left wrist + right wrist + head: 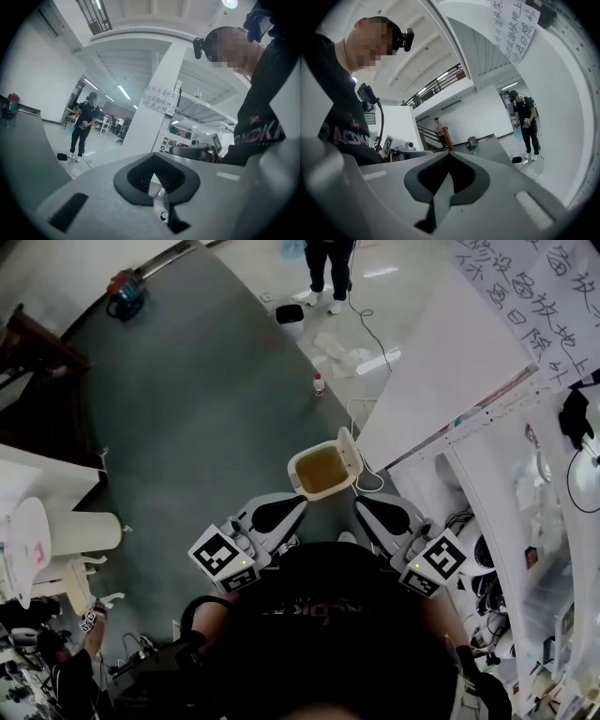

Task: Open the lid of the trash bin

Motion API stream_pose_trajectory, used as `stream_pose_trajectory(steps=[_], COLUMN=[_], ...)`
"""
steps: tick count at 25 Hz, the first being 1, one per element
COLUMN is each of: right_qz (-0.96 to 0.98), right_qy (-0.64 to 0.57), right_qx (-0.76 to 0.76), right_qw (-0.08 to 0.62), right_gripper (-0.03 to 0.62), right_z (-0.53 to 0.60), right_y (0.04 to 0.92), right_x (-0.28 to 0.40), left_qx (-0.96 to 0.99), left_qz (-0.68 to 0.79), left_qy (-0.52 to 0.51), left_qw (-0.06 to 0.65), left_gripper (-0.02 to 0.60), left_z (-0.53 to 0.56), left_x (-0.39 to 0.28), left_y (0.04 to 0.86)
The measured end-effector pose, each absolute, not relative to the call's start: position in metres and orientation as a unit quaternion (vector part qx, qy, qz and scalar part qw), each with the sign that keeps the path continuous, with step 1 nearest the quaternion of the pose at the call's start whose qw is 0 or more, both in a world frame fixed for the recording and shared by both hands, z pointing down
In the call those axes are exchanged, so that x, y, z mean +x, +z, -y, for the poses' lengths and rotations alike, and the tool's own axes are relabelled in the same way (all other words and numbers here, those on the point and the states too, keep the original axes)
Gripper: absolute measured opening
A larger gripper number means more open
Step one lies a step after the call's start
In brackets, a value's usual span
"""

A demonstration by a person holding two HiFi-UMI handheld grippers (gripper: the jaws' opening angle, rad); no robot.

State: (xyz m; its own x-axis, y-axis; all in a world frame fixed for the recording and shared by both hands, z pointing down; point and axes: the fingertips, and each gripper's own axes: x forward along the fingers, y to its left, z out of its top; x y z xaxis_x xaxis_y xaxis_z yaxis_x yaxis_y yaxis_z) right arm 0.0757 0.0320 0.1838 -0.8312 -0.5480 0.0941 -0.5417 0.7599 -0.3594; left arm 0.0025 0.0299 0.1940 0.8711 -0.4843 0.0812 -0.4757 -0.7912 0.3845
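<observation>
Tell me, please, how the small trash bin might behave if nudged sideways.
The trash bin looks like thin plastic, so probably light, sliding easily on the smooth floor. Its raised lid may swing shut when jolted.

Head view steeply down; gripper views level, share standing person (83, 125)

A grey floor (187, 437) carries an open-lidded trash bin (296, 468) nearby, a small bottle (319, 384) beyond it, and, far left, seemingly a red-and-blue machine (125, 292).
</observation>
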Motion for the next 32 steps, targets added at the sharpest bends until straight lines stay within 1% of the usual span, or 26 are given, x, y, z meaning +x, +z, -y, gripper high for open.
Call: stream_pose_trajectory(steps=[3,14,22,26,32], right_qz=[-0.937,-0.940,-0.943,-0.944,-0.945], right_qy=[-0.196,-0.211,-0.209,-0.210,-0.205], right_qx=[-0.289,-0.267,-0.258,-0.253,-0.254], right_qw=[0.008,-0.001,-0.008,0.003,-0.011], right_gripper=[0.008,0.008,0.008,0.008,0.008], right_z=[-0.036,-0.041,-0.049,-0.053,-0.060], right_y=[0.188,0.195,0.194,0.190,0.194], right_x=[0.076,0.066,0.058,0.056,0.054], left_qx=[0.948,0.940,0.939,0.939,0.939], left_qz=[0.253,0.263,0.271,0.272,0.274], left_qy=[-0.006,-0.013,-0.013,-0.013,-0.013], left_qw=[0.193,0.217,0.210,0.209,0.208], left_gripper=[-0.001,-0.001,-0.002,-0.002,-0.002], left_z=[-0.034,-0.035,-0.044,-0.049,-0.057], left_x=[0.007,-0.002,-0.008,-0.009,-0.012], left_y=[0.195,0.202,0.201,0.200,0.201])
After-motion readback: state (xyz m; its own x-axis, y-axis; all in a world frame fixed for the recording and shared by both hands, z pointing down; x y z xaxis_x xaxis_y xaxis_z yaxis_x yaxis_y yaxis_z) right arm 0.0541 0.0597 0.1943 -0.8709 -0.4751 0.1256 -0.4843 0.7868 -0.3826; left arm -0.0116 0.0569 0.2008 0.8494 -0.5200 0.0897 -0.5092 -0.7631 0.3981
